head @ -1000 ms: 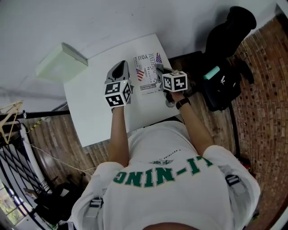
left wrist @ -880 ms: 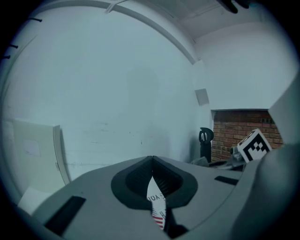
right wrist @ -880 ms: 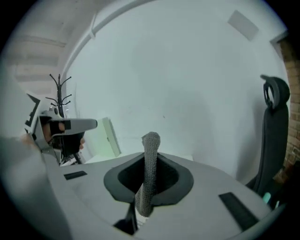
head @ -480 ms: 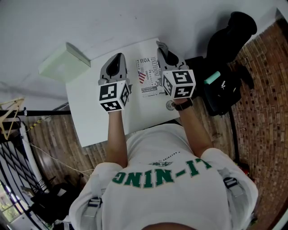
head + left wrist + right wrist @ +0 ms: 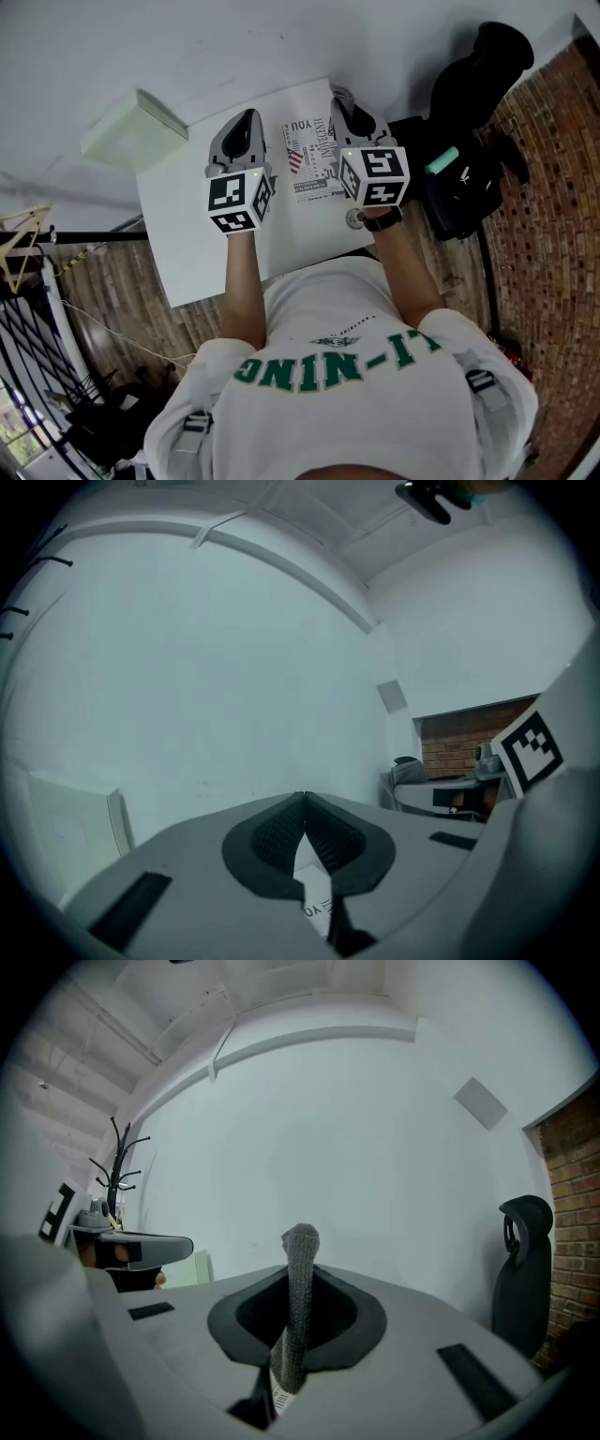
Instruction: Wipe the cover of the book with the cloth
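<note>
Cloth (image 5: pixel 298 1307): grey, knitted, a thin strip pinched in the right gripper (image 5: pixel 300 1271) jaws.
Book (image 5: pixel 309 159): flat, white printed cover, on the white counter (image 5: pixel 187 244), between both grippers.
Left gripper (image 5: pixel 305 803): jaws pressed together, empty.

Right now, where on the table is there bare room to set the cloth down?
Widest bare patch: the near-left part of the table, between the left claw and the left edge. The book sits crowded between both claws; the right claw holds the cloth.
</note>
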Demonstrator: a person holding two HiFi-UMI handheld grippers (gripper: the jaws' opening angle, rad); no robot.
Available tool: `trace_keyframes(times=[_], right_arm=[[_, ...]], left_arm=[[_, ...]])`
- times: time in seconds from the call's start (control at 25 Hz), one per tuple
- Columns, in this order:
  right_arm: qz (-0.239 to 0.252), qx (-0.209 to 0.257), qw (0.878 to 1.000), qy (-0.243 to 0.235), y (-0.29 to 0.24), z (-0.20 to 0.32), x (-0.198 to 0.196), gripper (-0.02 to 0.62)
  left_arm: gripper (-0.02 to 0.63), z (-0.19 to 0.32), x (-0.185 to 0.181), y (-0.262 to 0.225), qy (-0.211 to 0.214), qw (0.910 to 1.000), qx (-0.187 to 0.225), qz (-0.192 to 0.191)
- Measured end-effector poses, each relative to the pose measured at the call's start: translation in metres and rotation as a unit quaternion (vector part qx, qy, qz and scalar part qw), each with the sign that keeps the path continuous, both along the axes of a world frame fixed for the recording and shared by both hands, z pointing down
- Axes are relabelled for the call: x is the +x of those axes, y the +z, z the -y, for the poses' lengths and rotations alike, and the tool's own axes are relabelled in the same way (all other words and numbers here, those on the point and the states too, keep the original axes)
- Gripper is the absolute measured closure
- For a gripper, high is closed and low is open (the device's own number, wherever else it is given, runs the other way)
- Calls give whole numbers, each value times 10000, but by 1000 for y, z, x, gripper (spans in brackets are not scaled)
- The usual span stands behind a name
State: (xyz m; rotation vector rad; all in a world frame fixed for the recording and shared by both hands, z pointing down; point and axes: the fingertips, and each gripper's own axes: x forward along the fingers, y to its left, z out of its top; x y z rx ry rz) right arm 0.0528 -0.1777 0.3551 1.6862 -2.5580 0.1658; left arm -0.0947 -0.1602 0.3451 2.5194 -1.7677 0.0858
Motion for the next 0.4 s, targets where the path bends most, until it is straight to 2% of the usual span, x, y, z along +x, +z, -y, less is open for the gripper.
trace_keyframes(times=[0.16, 0.4], right_arm=[[-18, 42, 10000, 3, -2, -5, 0, 560], [-45, 18, 9996, -274, 4, -20, -9, 561]], left_arm=[[592, -5, 2, -1, 25, 10000, 16, -21], [592, -15, 8, 8, 64, 9999, -25, 99]])
